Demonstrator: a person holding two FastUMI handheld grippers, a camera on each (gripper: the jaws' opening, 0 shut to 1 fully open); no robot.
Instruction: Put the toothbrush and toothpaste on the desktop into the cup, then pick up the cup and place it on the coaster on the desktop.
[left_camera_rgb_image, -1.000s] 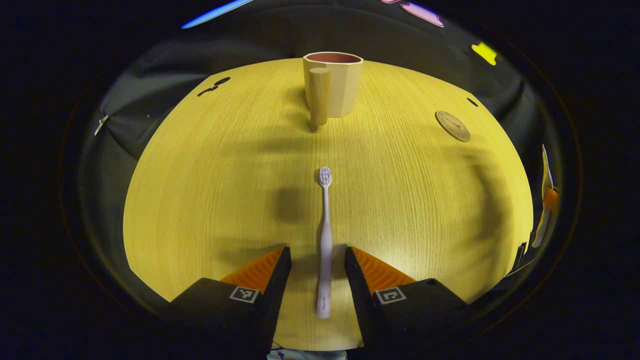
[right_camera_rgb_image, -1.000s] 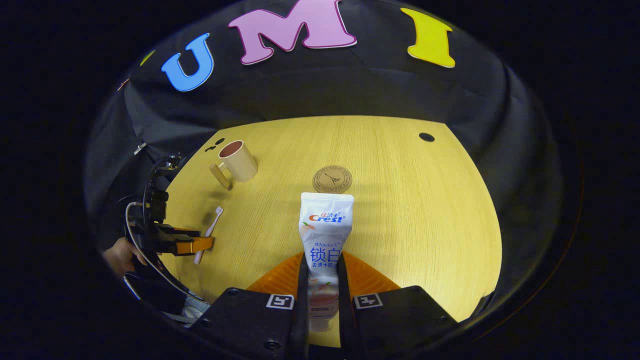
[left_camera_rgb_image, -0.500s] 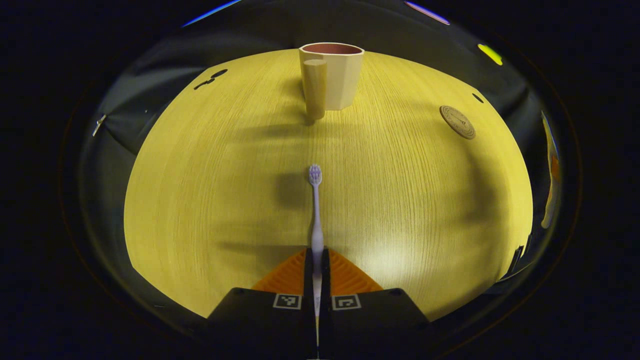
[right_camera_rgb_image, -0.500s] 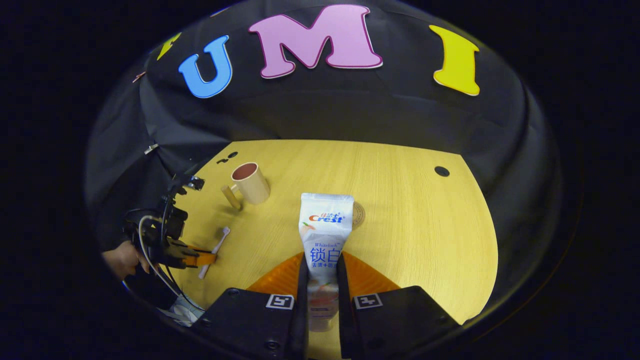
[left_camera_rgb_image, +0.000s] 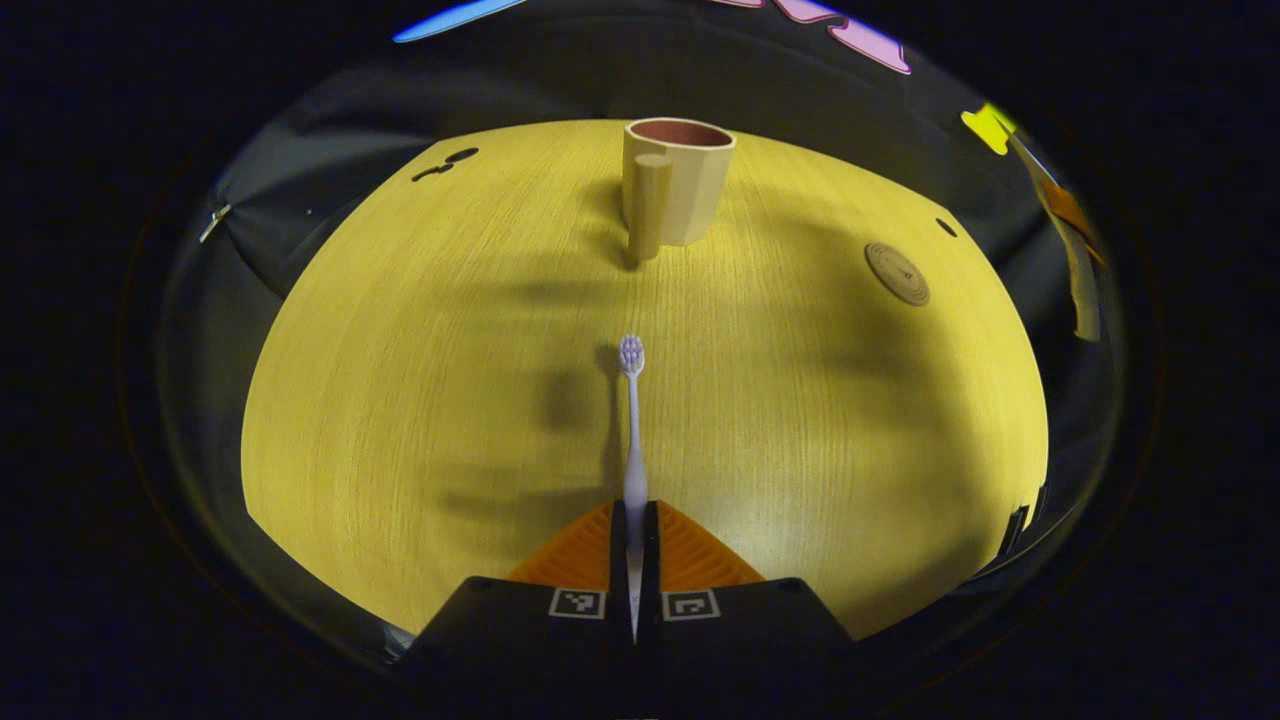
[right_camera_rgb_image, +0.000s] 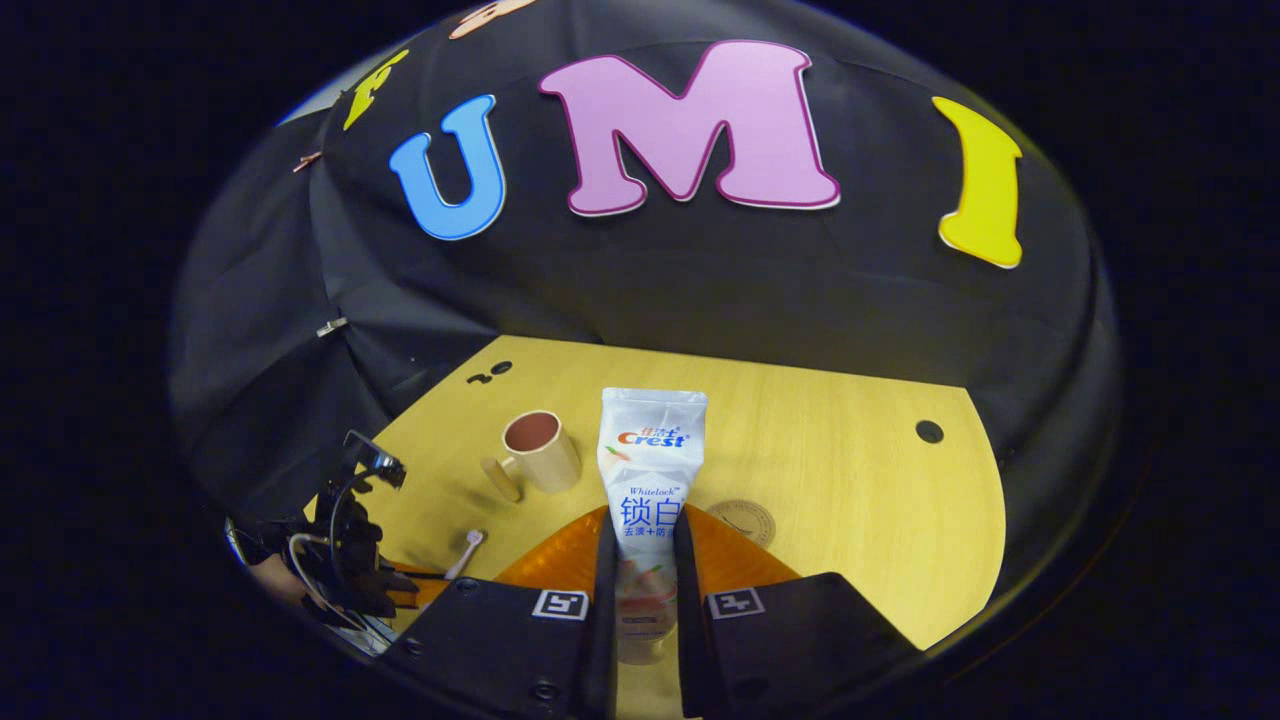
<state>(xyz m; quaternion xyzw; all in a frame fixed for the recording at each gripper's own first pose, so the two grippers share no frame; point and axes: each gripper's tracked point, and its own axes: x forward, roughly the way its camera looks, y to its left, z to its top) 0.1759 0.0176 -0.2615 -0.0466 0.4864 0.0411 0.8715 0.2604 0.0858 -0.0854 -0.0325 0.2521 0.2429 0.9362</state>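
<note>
Right gripper view: wooden desktop (right_camera_rgb_image: 850, 480), black cloth wall (right_camera_rgb_image: 700, 290).

Left hand-held gripper (left_camera_rgb_image: 635, 520) clamped (fingers nearly touching); right hand-held gripper (right_camera_rgb_image: 640, 545) clamped, raised

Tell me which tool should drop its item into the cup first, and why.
Probably left. The left tool is shut on the toothbrush, which points straight at the cup. The right tool holds the toothpaste raised, with the cup off to its left.
</note>
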